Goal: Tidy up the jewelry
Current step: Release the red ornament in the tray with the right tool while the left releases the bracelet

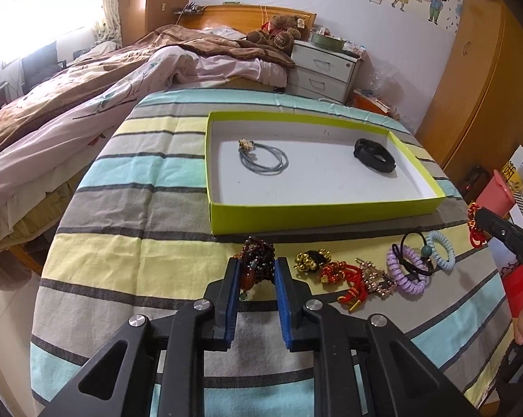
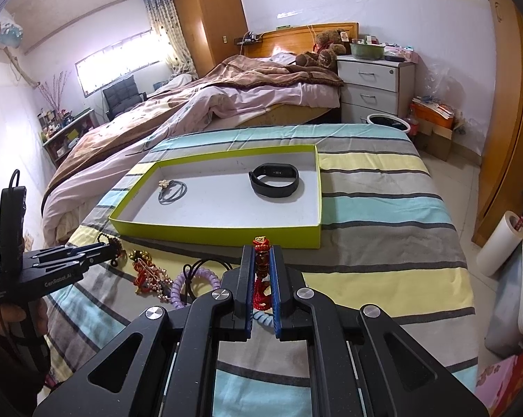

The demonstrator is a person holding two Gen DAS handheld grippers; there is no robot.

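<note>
In the left wrist view my left gripper is shut on a dark red bead bracelet that rests on the striped cloth. My right gripper is shut on a red knotted cord bracelet and holds it above the cloth. Just beyond both stands a shallow lime-green box, also in the right wrist view. Inside it lie a grey hair tie with a flower and a black wristband. The left gripper shows at the left of the right wrist view.
Right of the beads lie a gold-bell tie, a red cord piece, a rhinestone clip, a purple coil tie, a black elastic and a pale blue coil. A bed lies left.
</note>
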